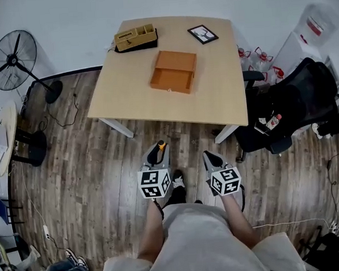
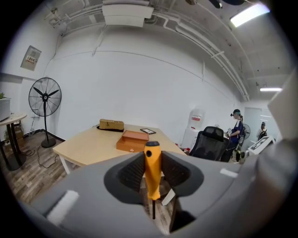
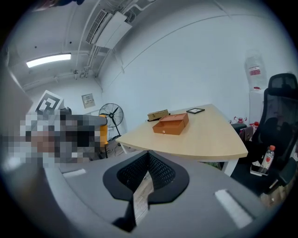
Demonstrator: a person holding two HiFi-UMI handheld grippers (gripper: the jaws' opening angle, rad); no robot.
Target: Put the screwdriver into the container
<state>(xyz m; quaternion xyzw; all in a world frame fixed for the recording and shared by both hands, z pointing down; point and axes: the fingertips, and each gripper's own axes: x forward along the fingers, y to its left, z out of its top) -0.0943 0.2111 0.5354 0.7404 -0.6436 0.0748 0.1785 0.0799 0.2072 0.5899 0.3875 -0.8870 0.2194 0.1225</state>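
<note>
Here the left gripper is pinching the orange-handled screwdriver by its handle; the right gripper is hanging pressed together. On the far table, the orange box is lying open near a wooden organizer.

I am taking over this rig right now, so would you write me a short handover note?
Left gripper: shut on the orange-handled screwdriver.
Right gripper: shut, nothing in it.
Container: orange, open, on the table, well ahead of both grippers, which are over the floor.
Done: screwdriver is in hand.
Left: step to the table, lower the screwdriver into the container, release.
</note>
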